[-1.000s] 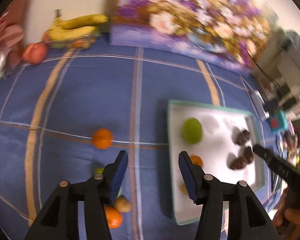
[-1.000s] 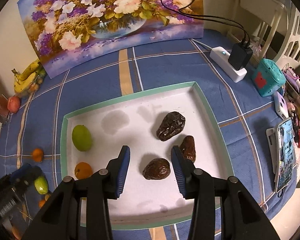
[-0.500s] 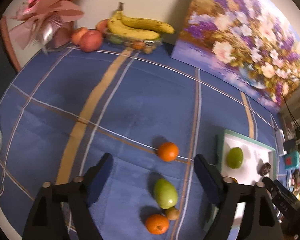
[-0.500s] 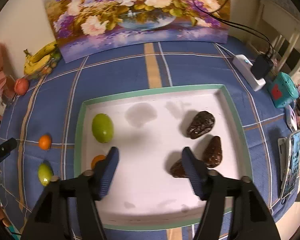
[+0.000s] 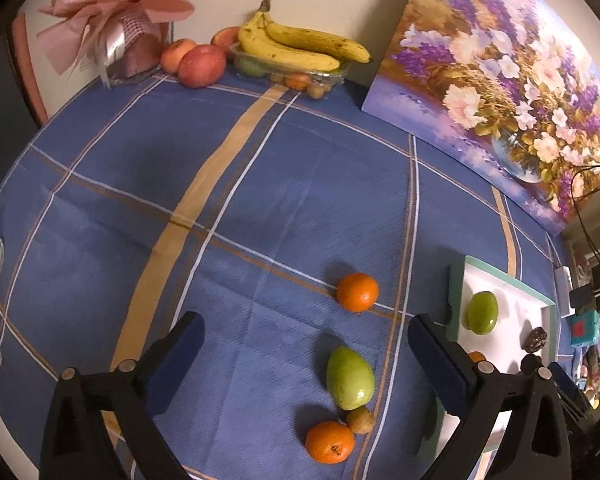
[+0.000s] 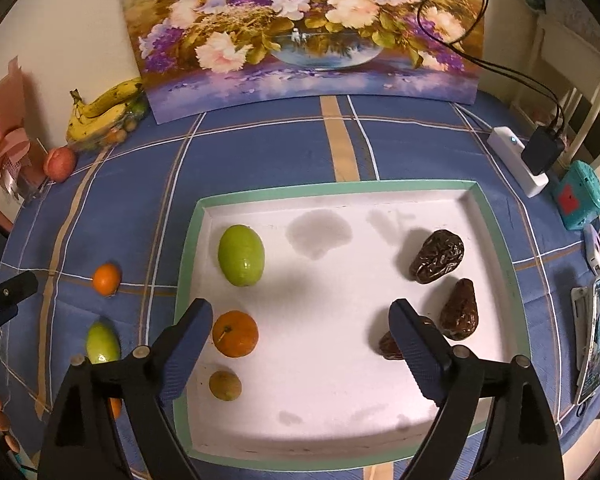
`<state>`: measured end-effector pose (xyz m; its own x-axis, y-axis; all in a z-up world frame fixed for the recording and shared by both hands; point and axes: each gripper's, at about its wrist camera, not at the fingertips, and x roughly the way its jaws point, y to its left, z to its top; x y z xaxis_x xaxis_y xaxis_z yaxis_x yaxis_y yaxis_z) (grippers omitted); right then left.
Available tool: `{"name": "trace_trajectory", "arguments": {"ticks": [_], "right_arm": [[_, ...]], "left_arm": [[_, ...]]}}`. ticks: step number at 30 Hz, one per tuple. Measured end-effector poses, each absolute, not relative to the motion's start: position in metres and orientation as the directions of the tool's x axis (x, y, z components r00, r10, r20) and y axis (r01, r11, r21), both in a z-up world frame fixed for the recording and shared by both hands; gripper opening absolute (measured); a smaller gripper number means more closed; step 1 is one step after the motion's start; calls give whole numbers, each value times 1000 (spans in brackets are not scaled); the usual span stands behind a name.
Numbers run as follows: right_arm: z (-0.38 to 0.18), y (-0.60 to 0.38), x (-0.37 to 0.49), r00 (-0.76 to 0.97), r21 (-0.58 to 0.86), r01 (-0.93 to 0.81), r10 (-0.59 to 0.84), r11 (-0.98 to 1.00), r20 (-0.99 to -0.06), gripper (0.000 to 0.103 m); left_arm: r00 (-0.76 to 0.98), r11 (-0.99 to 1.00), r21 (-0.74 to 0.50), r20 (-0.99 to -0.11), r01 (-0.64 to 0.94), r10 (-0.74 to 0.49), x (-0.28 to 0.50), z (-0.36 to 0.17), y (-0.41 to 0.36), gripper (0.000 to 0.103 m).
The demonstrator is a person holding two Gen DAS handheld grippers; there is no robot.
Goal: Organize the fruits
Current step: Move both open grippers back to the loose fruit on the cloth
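A white tray with a green rim holds a green fruit, an orange, a small brown fruit and three dark dates. My right gripper is open and empty above the tray. My left gripper is open and empty above the blue cloth. Between its fingers lie an orange, a green fruit, a small brown fruit and a second orange. The tray's left edge shows at the right of the left wrist view.
Bananas on a clear box, red apples and a pink bouquet stand at the table's back. A flower painting leans on the wall. A power strip, teal box and phone lie right of the tray.
Both grippers have opened wider. The left gripper swung left from the tray and drew back, so the loose fruits on the cloth lie between its fingers. The right gripper shifted left over the tray.
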<state>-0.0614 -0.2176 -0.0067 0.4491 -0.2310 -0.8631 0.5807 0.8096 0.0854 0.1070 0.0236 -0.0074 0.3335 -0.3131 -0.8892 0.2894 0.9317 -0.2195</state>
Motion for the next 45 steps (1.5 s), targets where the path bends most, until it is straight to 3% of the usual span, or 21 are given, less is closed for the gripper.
{"name": "trace_trajectory", "arguments": {"ticks": [10,17,35,38,40,45], "right_arm": [[-8,-194,-59,501,105,546,-224,831,-836,90],[-12,-172,-45,537,216,479,-89,851,-839,90],[-9,-116,-11,545,201,365,-34,909,-838,90],[-12,-112,-9,532,212,356,-11,910,-847,86],[-14,-109,-8,521,215,349,2,912,-854,76],[-29,-102,-3,474,258,334,75,907,-878,70]], "left_arm": [[329,938,-189,-901,290,-283,106,-19,33,103],[368,950,-155,-895,271,-251,112,-18,47,103],[402,932,-178,-865,315,-300,115,1,63,103],[390,930,-183,-869,317,-304,115,0,62,103],[375,931,-191,-875,311,-305,116,-4,62,102],[328,931,-199,-896,306,-300,117,-17,59,102]]}}
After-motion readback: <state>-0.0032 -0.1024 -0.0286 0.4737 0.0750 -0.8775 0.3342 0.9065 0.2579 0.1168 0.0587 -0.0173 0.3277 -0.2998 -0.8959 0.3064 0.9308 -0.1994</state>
